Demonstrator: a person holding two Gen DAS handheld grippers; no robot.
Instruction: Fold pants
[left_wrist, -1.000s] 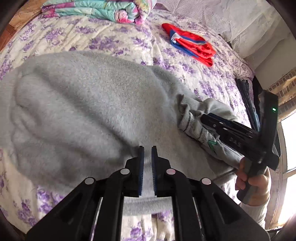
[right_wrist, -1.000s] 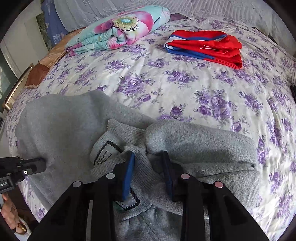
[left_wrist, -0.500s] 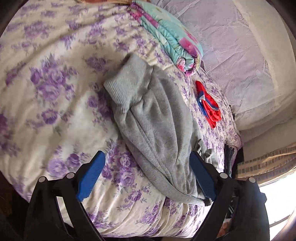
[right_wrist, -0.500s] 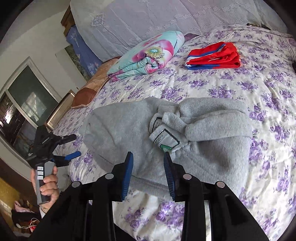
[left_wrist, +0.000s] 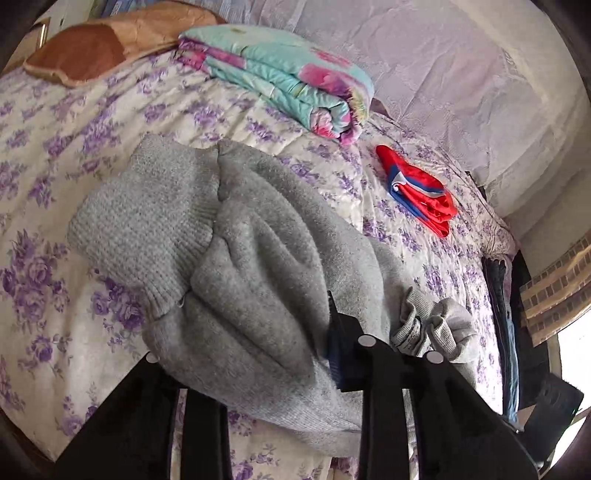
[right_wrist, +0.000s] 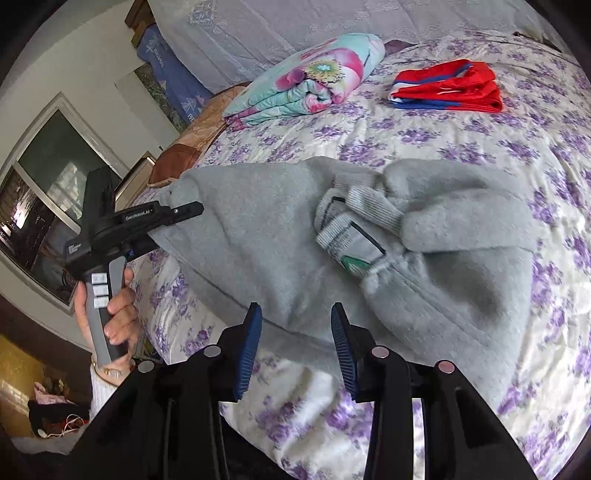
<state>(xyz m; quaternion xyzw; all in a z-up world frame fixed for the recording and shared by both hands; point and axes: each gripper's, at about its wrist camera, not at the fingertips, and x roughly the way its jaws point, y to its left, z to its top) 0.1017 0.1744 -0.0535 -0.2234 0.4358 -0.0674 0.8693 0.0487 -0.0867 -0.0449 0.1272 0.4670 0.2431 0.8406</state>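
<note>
Since the previous frame, we see the left tongs (right_wrist: 181, 216) brought onto the grey pants (right_wrist: 369, 236), closing on a leg edge, with fabric between their fingers. Our right tongs (right_wrist: 295, 343) hover open, empty, above the near hem. Pants lie bunched on the floral bed (right_wrist: 461, 133).

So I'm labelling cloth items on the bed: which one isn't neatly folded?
The grey pants, lying rumpled in front with the waistband bunched. The floral quilt and red garment behind are folded bundles.
</note>
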